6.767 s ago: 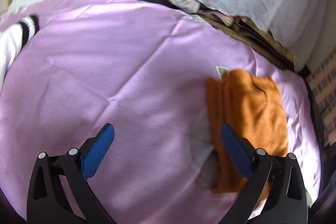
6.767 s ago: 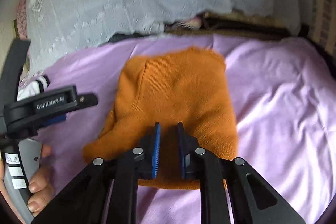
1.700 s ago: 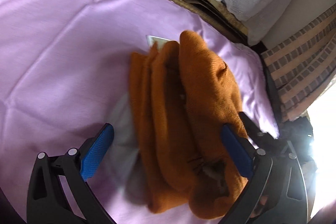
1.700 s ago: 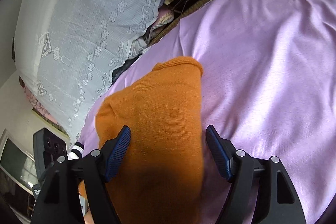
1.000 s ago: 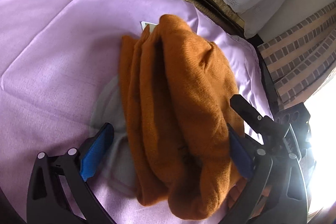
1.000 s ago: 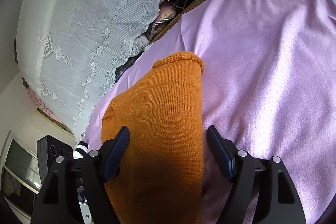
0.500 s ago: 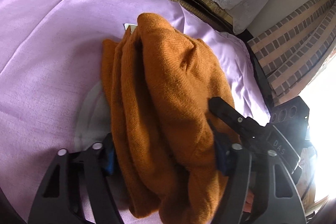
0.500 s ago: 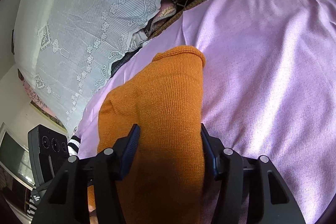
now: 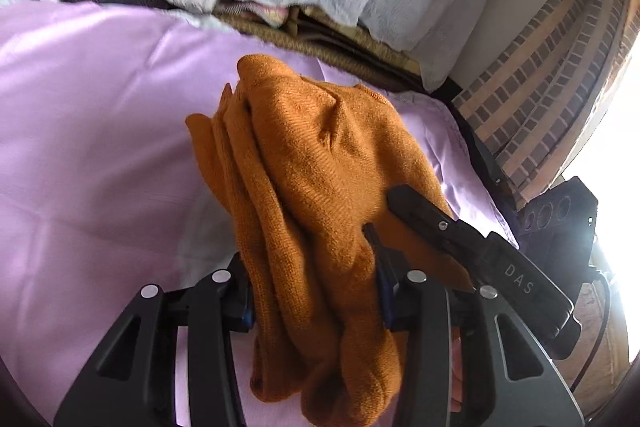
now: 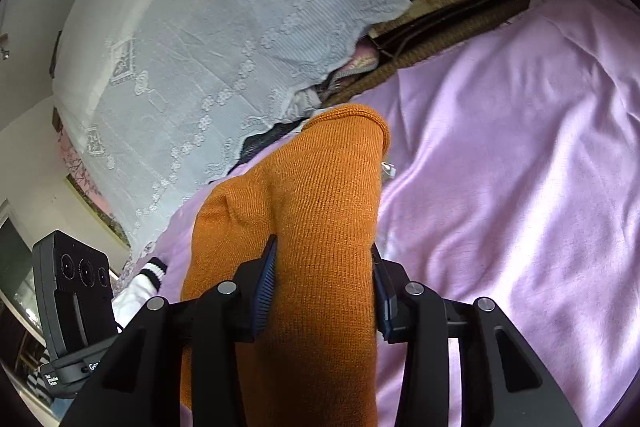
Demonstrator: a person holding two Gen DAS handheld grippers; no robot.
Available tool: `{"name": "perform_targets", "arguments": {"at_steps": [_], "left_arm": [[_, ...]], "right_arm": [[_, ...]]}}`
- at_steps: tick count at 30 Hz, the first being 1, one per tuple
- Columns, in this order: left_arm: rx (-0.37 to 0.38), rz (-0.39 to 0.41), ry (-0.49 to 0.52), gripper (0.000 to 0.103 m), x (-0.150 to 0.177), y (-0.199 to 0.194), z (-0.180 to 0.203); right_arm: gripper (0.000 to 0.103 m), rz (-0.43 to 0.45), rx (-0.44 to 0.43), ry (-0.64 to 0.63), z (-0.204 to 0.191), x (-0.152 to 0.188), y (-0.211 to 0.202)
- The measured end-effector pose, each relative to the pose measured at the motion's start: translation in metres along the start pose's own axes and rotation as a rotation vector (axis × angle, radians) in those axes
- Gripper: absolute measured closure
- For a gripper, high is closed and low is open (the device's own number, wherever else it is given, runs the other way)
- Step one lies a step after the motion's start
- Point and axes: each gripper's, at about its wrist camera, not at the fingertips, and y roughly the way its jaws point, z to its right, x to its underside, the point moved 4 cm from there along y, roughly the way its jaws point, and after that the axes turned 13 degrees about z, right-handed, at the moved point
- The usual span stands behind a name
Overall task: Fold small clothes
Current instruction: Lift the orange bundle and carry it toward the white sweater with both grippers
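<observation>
A folded orange knit garment (image 9: 320, 163) is held up over the purple bedspread (image 9: 88, 131). My left gripper (image 9: 312, 291) is shut on its thick folded stack, which bulges between the blue pads. My right gripper (image 10: 322, 287) is shut on the same orange garment (image 10: 304, 203) from the other side. The right gripper's black finger (image 9: 472, 247) shows beside the garment in the left wrist view. The left gripper's body (image 10: 76, 295) shows at the lower left of the right wrist view.
White lace curtains (image 10: 224, 27) hang behind the bed. A pile of clothes and woven mats (image 9: 304, 27) lies along the far edge. A white garment with black-striped cuff (image 10: 148, 275) lies at the left. A brick-pattern wall (image 9: 560, 59) stands at the right.
Both grippers have closed from wide open onto the orange garment. The garment has risen off the bedspread and both views have tilted up toward the curtains.
</observation>
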Motion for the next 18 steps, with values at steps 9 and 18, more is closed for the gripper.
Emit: {"name": "perform_targets", "arguments": {"at_steps": [9,18], "left_arm": [[-0.15,0.124,0.043,0.061,-0.029,-0.117,-0.039],[-0.407,0.247,0.048,0.061,-0.065,-0.244,-0.114]], "right_arm": [[0.062,-0.034,-0.191,-0.049,-0.119,0.028,0.008],[0.062,-0.126,-0.409,-0.023,-0.259,0.085,0.05]]}}
